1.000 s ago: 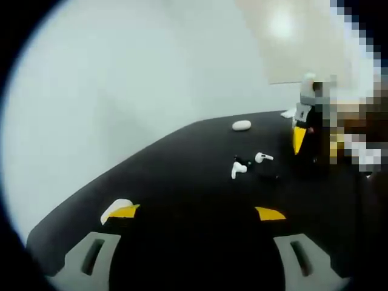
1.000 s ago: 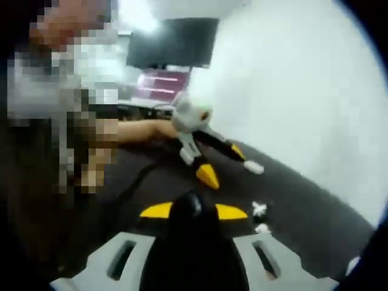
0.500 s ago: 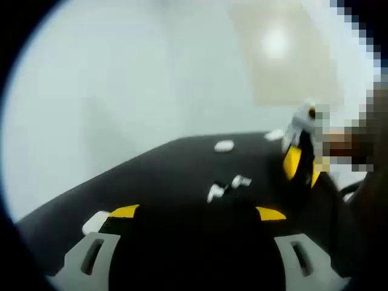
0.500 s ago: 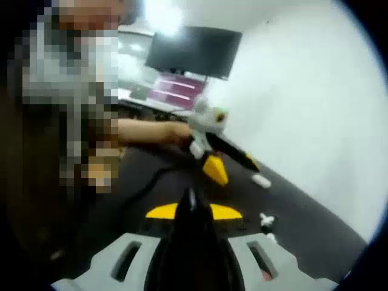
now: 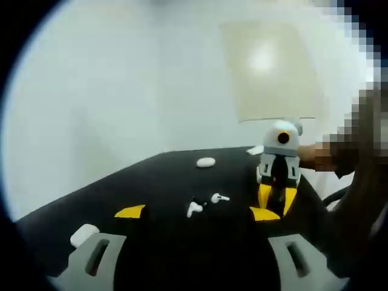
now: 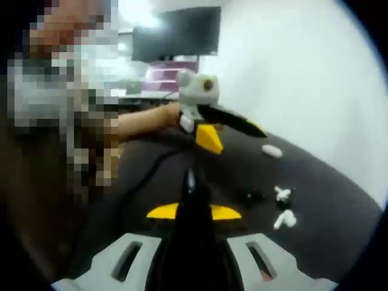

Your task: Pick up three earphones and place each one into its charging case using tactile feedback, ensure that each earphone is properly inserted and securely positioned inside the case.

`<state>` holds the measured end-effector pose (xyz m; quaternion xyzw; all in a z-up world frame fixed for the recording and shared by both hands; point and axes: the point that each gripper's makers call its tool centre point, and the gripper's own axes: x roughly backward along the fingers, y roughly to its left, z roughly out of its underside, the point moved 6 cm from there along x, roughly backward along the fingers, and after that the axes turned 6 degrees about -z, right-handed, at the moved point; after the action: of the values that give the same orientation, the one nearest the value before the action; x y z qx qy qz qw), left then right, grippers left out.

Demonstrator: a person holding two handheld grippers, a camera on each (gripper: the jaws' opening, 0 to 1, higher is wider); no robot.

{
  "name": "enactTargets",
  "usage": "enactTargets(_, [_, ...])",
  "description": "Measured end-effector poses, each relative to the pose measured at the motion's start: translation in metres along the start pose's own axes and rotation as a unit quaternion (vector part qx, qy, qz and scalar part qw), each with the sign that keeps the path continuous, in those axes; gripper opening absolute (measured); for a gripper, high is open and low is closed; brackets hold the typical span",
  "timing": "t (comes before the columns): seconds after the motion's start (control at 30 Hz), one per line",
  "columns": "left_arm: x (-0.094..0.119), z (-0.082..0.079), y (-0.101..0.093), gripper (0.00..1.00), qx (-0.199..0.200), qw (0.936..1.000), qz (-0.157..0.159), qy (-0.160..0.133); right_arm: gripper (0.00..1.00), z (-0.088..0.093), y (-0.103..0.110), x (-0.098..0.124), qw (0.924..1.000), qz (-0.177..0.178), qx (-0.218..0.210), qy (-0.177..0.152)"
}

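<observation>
Two white earphones (image 5: pixel 194 209) (image 5: pixel 219 197) lie mid-table on the black table (image 5: pixel 151 182), with a small black piece (image 5: pixel 193 199) beside them. My left gripper (image 5: pixel 199 213) is open just short of them, nothing between its yellow tips. A white case (image 5: pixel 206 162) lies farther back, another white case (image 5: pixel 85 234) by my left jaw. My right gripper (image 6: pixel 194 211) is shut on a dark object (image 6: pixel 191 182) that stands edge-on between the tips; it also appears as the right gripper (image 5: pixel 276 197) beside the earphones. The earphones (image 6: pixel 282 194) (image 6: pixel 285 219) lie to its right.
The left gripper (image 6: pixel 209 138) hangs open over the table's far side, held by a person's arm (image 6: pixel 142 121). A white case (image 6: pixel 271 151) lies behind it. A dark cable (image 6: pixel 145 176) crosses the table. A monitor (image 6: pixel 176 33) hangs on the far wall.
Both views have swung. The right gripper has come closer to the earphones in the left gripper view. The dark object in the right gripper showed broad earlier and now stands narrow.
</observation>
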<state>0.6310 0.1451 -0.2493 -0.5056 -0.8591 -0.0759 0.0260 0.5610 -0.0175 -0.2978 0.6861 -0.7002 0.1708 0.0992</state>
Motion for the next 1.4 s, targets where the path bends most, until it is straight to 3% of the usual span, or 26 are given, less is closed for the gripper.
enactTargets(0.07, [0.001, -0.012, -0.014, 0.62, 0.026, 0.9983, 0.036, -0.037, 0.19, -0.001, -0.003, 0.0, 0.9996, -0.018, -0.017, 0.011])
enactTargets(0.13, [0.002, -0.022, -0.026, 0.61, 0.06, 0.9944, 0.069, -0.054, 0.19, -0.001, -0.011, -0.003, 0.9995, -0.017, -0.025, 0.011])
enactTargets(0.2, [0.001, -0.027, -0.033, 0.47, 0.07, 0.9935, 0.075, -0.048, 0.19, 0.0, -0.011, -0.008, 0.9995, -0.016, -0.025, -0.01])
enactTargets(0.23, [0.002, -0.027, -0.04, 0.37, 0.085, 0.991, 0.097, -0.037, 0.19, 0.0, -0.011, -0.009, 0.9993, -0.015, -0.024, -0.024])
enactTargets(0.27, [0.002, -0.027, -0.045, 0.27, 0.095, 0.9891, 0.108, -0.031, 0.19, 0.002, -0.01, -0.008, 0.9996, -0.01, -0.015, -0.022])
enactTargets(0.3, [-0.001, -0.027, -0.048, 0.25, 0.089, 0.9902, 0.104, -0.028, 0.19, 0.0, -0.008, -0.008, 0.9998, -0.007, -0.013, -0.016])
enactTargets(0.37, [-0.004, -0.022, -0.054, 0.3, 0.052, 0.9939, 0.097, -0.015, 0.19, 0.002, -0.007, -0.007, 0.9997, 0.0, -0.005, -0.022])
enactTargets(0.6, [-0.016, -0.006, -0.074, 0.34, 0.034, 0.9918, 0.121, 0.026, 0.19, 0.001, -0.007, -0.006, 0.9995, -0.008, -0.01, -0.028])
enactTargets(0.73, [-0.02, 0.002, -0.08, 0.29, 0.025, 0.9909, 0.126, 0.041, 0.19, 0.0, -0.003, -0.005, 0.999, 0.007, 0.034, -0.03])
enactTargets(1.13, [-0.023, 0.016, -0.089, 0.17, 0.01, 0.9875, 0.137, 0.077, 0.19, 0.0, -0.005, -0.004, 0.9987, 0.007, 0.041, -0.031])
enactTargets(1.4, [-0.019, 0.012, -0.088, 0.15, 0.13, 0.9725, 0.163, 0.103, 0.18, -0.003, 0.0, -0.007, 0.9943, 0.015, 0.101, -0.032])
